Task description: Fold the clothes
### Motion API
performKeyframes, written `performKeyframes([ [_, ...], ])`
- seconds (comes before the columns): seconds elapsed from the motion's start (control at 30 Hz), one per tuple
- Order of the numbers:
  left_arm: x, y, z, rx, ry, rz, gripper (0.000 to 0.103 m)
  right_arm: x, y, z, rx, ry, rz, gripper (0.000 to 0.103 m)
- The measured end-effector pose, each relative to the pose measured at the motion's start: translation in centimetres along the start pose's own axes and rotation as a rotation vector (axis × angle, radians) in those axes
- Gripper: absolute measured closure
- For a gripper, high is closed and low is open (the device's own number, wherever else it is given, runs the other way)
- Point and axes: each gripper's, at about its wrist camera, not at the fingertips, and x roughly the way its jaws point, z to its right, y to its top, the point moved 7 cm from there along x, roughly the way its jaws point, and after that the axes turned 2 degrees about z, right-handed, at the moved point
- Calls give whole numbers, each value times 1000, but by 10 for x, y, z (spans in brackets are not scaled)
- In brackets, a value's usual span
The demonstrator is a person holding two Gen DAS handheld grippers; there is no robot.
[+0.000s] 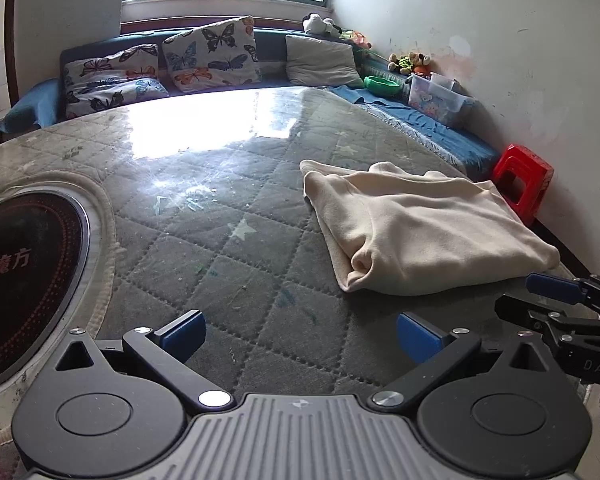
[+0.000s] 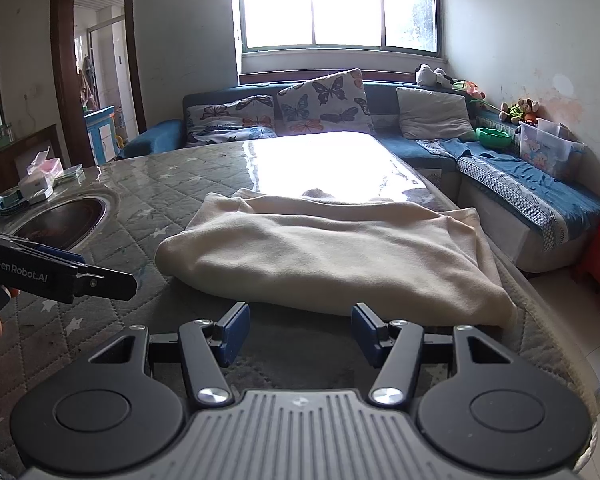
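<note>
A cream garment [image 1: 424, 232] lies folded into a rough rectangle on the quilted table cover [image 1: 236, 240], toward the table's right side. It also shows in the right wrist view [image 2: 332, 256], just beyond my right gripper [image 2: 298, 332], which is open and empty near its front edge. My left gripper [image 1: 300, 338] is open and empty, low over the table, left of and in front of the garment. The right gripper also shows at the right edge of the left wrist view [image 1: 556, 300]. The left gripper shows at the left edge of the right wrist view [image 2: 60, 268].
A round black inset cooktop [image 1: 24, 280] sits in the table at the left. A blue sofa with butterfly pillows [image 1: 208, 54] runs behind and along the right. A red plastic stool [image 1: 522, 182] stands by the wall. Boxes and tissues [image 2: 40, 180] lie at the table's far left.
</note>
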Motion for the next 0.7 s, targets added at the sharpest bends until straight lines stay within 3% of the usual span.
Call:
performKeyframes([
  [0.5, -3, 0, 1, -6, -17, 24, 0, 1, -1, 1, 4, -5, -1, 44],
  [0.7, -5, 2, -2, -12, 13, 33, 0, 1, -1, 1, 3, -7, 1, 43],
])
